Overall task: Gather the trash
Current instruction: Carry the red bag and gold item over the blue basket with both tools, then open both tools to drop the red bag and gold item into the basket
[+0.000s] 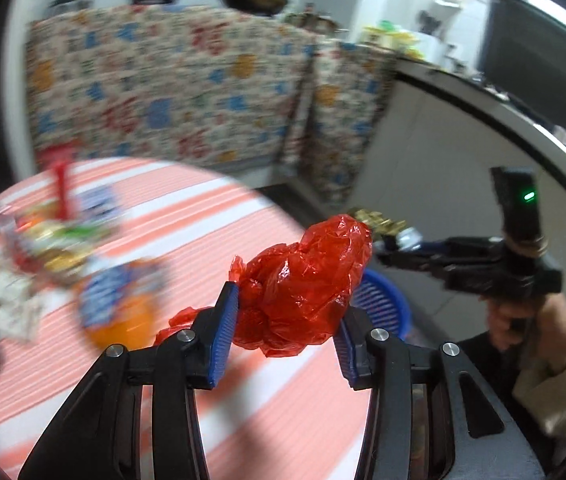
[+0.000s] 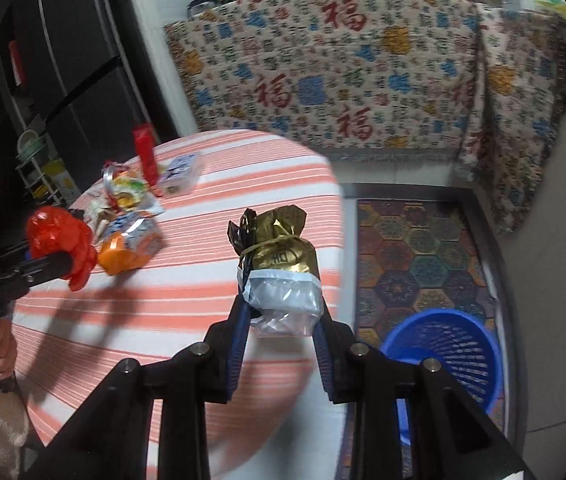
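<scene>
Striped in orange and white, the round counter (image 2: pixel 211 280) fills the near ground of a small kitchen, with a patterned cloth (image 2: pixel 343 76) hung across the cabinets behind it.

Left tool (image 1: pixel 287 320): its jaws stand partly closed and its blue pads press on a crumpled red plastic bag (image 1: pixel 307 284), which bulges up and out between them. The bag looks very light, soft and slick; a pinch through the bunched middle, as here, seems safest, since a loose edge would likely slip.

Right tool (image 2: pixel 281 320): its jaws are drawn in narrow on a gold foil packet (image 2: pixel 279 248), taken by its clear plastic lower part, with the foil top, bound by a rubber band, standing above the pads. It seems light but crinkly and smooth, so I judge the squashed clear section a better hold than the foil.

Beyond the tools, more rubbish lies on the far side of the counter: an orange and blue snack bag (image 2: pixel 131 246), a heap of mixed wrappers (image 2: pixel 131 192), a clear plastic tray (image 2: pixel 181 174) and a red carton (image 2: pixel 147 152) standing upright. All look light and floppy except the carton.

On the floor beside the counter sits a blue slatted basket (image 2: pixel 443 352); what can be seen of its inside shows nothing in it, though part is hidden. It stands on a hexagon-patterned mat (image 2: pixel 415 248).
</scene>
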A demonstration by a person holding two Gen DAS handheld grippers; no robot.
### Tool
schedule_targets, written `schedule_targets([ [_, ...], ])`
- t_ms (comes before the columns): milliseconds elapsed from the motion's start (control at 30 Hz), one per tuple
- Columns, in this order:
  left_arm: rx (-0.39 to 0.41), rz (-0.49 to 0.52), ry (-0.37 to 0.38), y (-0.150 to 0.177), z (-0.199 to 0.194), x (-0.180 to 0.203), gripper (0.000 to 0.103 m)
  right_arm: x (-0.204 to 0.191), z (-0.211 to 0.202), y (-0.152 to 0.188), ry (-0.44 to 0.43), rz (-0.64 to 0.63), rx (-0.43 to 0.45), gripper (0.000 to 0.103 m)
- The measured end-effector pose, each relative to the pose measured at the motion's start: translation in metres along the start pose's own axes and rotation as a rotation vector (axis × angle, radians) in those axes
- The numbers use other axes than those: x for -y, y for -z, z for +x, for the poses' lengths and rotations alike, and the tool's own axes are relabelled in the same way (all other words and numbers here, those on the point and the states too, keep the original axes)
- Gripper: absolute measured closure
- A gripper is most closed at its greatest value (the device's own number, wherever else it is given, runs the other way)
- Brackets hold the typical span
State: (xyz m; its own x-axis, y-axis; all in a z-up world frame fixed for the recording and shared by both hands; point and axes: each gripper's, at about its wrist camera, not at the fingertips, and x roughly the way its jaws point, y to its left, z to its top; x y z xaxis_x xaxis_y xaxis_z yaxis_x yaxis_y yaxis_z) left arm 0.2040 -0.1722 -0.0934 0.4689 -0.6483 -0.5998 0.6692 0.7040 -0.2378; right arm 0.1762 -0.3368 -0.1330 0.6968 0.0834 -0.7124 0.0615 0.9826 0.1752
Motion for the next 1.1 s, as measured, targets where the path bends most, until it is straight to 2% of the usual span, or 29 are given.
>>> schedule_targets([
  [133, -0.017, -0.002, 0.116, -0.022, 0.042, 0.050, 0.058, 0.049, -0.020, 0.014, 0.099, 0.055, -0.003, 0.072],
  [233, -0.055, -0.015, 0.199, -0.034, 0.087, 0.087, 0.058, 0.091, -0.031, 0.026, 0.187, 0.100, -0.012, 0.072],
  [367, -0.106, -0.018, 0.245, -0.042, 0.140, 0.123, 0.058, 0.155, -0.034, 0.052, 0.267, 0.212, -0.036, 0.072],
  [467, -0.148, -0.038, 0.257, -0.042, 0.179, 0.140, 0.058, 0.185, -0.030, 0.067, 0.286, 0.268, -0.039, 0.072],
  [600, -0.202, -0.073, 0.253, -0.034, 0.227, 0.149, 0.057, 0.219, -0.014, 0.079, 0.271, 0.336, -0.063, 0.072],
  [800, -0.270, -0.106, 0.241, -0.024, 0.279, 0.154, 0.055, 0.244, 0.015, 0.088, 0.253, 0.341, -0.114, 0.071],
  [867, -0.284, -0.126, 0.235, -0.023, 0.293, 0.151, 0.053, 0.246, 0.021, 0.090, 0.247, 0.334, -0.119, 0.069],
  [933, -0.294, -0.154, 0.232, -0.021, 0.304, 0.146, 0.041, 0.246, 0.031, 0.089, 0.247, 0.320, -0.120, 0.068],
  [1067, -0.304, -0.170, 0.218, -0.020, 0.319, 0.142, 0.032, 0.248, 0.043, 0.089, 0.245, 0.295, -0.106, 0.052],
  [1100, -0.305, -0.174, 0.212, -0.020, 0.321, 0.140, 0.030, 0.249, 0.046, 0.090, 0.253, 0.295, -0.110, 0.052],
])
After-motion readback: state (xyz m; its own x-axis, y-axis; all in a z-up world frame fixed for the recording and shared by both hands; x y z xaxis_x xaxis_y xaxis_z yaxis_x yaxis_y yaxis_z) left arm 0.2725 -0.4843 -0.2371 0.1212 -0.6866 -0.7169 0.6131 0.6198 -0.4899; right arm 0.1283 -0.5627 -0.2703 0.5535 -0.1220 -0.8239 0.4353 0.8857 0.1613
